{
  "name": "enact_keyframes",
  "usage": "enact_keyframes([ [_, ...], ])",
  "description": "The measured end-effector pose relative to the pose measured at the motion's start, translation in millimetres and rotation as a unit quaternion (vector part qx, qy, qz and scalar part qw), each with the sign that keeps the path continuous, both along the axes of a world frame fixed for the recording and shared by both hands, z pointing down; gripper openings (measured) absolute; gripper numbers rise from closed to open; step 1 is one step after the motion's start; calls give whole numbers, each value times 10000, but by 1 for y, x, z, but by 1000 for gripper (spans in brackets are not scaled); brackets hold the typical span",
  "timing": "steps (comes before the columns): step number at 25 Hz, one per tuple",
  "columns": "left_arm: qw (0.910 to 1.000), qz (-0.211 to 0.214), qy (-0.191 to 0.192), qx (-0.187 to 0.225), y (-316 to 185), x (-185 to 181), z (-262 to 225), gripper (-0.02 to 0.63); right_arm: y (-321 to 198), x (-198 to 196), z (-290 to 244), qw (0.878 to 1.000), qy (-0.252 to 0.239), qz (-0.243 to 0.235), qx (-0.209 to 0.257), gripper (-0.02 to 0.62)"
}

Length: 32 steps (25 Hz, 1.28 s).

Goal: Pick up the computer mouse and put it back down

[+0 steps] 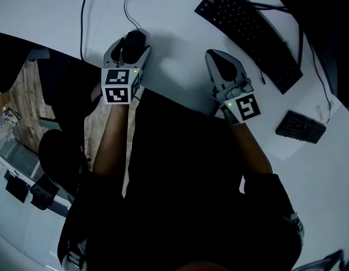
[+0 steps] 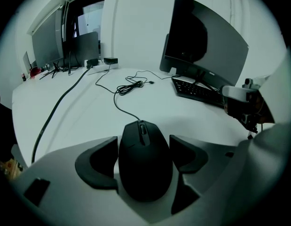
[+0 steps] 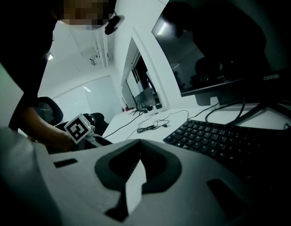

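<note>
Left gripper (image 1: 132, 45) jaws clamp one mouse (image 2: 144, 164) | right gripper (image 1: 218, 58) jaws together, empty | one keyboard (image 1: 250, 30) | one keypad (image 1: 300, 127)

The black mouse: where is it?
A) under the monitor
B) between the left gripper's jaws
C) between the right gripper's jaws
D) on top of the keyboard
B: the left gripper view shows the mouse sitting between the jaws of the left gripper, with the pads against its sides. The right gripper has its jaws together on nothing.

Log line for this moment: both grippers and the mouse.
left gripper: shut on mouse | mouse lift: cannot tell | right gripper: shut, empty, near keyboard
</note>
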<state>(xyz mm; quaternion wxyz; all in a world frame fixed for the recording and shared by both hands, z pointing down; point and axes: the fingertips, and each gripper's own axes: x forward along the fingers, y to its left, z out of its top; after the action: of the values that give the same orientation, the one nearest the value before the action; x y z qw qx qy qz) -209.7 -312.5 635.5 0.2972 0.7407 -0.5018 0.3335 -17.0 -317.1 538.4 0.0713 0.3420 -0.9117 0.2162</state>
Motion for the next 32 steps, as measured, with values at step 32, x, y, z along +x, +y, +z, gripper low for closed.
enact_keyframes([
  [32,9642,-75,1160,2383,-30,22,-240,301,-6,76,-118,9854,121,633,1576,3],
])
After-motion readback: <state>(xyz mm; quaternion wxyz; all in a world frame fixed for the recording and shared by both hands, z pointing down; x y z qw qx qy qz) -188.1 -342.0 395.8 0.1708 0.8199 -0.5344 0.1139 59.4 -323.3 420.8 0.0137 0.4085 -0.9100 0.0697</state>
